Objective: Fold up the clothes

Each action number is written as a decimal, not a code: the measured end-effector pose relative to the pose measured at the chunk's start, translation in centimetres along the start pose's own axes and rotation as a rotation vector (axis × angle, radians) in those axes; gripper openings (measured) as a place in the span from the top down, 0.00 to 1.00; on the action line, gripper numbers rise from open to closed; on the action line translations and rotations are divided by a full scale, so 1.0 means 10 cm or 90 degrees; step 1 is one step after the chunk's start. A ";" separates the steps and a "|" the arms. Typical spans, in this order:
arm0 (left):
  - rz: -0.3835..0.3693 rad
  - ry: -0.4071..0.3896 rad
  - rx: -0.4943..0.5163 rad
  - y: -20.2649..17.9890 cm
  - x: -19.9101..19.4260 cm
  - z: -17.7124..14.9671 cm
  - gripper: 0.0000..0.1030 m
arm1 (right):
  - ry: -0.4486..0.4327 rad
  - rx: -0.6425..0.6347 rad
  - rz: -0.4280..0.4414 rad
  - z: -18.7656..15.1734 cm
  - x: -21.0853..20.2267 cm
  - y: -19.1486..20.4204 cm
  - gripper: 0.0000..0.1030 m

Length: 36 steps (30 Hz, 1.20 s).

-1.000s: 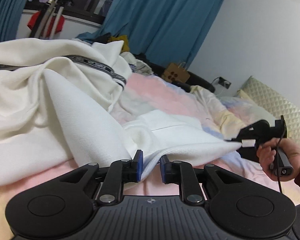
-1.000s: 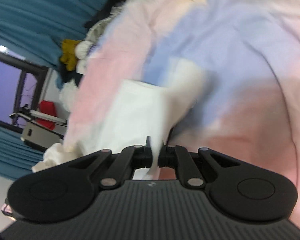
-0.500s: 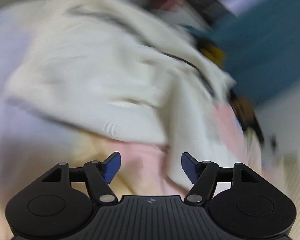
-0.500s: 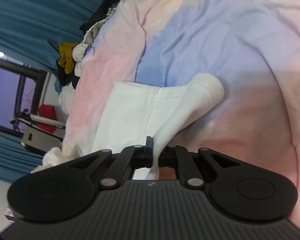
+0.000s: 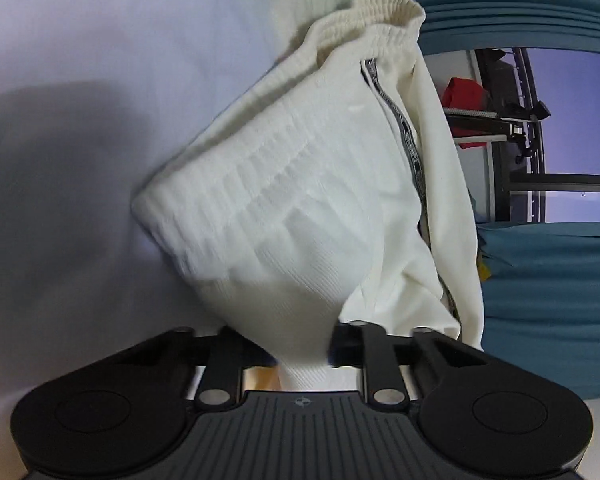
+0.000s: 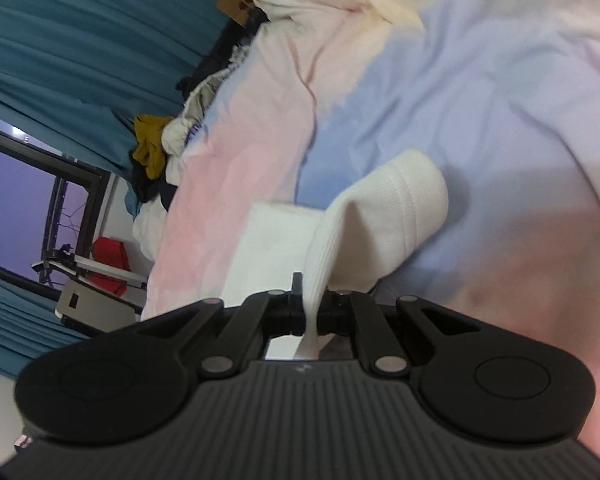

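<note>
**A:** What's the lie of things from where you stand?

**B:** Biggest first: the bed with its pastel pink, blue and cream quilt cover [image 6: 480, 92] carries everything. On it lies the cream-white knitted garment with a ribbed hem and a black-and-white patterned trim [image 5: 300, 200]. Part of it is lifted off the quilt; part lies flat near the teal curtains [image 6: 60, 32].

**A:** And who has hold of what?

**B:** The left hand-held gripper [image 5: 302, 354] has a thick bunch of the ribbed fabric clamped between its fingers, with the cloth hanging in front of its camera. The right hand-held gripper [image 6: 309, 314] is pinched tight on a narrow ribbed edge beside the garment's ribbed cuff [image 6: 412, 196], which curls up above the blue patch of quilt.

**A:** So what makes this bit go well?

**B:** I'd judge they're carrying the garment between two held points to lay or fold it. Keep both grips firm, since knit like this sags and slides. Draw the two points apart until the cloth between them hangs smooth, then lower it level so no ridge gets trapped underneath. The left grip holds a fat wad, so a layer could slip out. I'd watch that trim line as a guide to whether it's straight.

**A:** How far along is the folding?

**B:** I can't tell from this; the garment is bunched, not yet a neat stack.
</note>
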<state>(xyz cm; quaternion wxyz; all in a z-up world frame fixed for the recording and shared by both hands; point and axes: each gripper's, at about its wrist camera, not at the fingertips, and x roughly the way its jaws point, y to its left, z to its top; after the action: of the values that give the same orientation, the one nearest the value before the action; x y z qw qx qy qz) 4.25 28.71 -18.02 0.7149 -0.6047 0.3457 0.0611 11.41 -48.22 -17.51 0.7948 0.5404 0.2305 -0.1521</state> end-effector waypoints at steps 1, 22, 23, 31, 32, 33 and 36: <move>0.006 -0.012 0.010 -0.04 -0.05 0.01 0.87 | -0.003 -0.004 0.004 0.02 0.02 0.02 0.94; 0.071 -0.091 0.085 -0.05 -1.82 0.88 0.90 | -0.113 -0.072 -0.009 0.24 -0.40 0.16 0.94; 0.073 -0.088 0.085 0.03 -1.82 0.86 0.90 | -0.097 -0.047 -0.056 0.23 -0.39 0.06 0.94; 0.114 -0.070 0.147 0.16 -1.51 0.76 0.84 | -0.020 0.071 -0.197 0.14 -0.24 -0.42 0.93; 0.127 -0.074 0.172 0.12 -1.50 0.73 0.80 | -0.023 0.059 -0.199 0.15 -0.25 -0.38 0.92; 0.143 -0.079 0.202 0.07 -1.50 0.69 0.72 | -0.032 0.047 -0.205 0.14 -0.26 -0.35 0.92; 0.168 -0.097 0.260 -0.02 -1.59 0.59 0.53 | -0.060 0.012 -0.220 0.14 -0.31 -0.27 0.90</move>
<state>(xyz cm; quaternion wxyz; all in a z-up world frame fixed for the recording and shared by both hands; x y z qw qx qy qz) -5.15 39.22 -8.66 0.8320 -0.3914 0.3717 0.1283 7.68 -50.54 -17.58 0.7613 0.4927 0.2814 -0.3139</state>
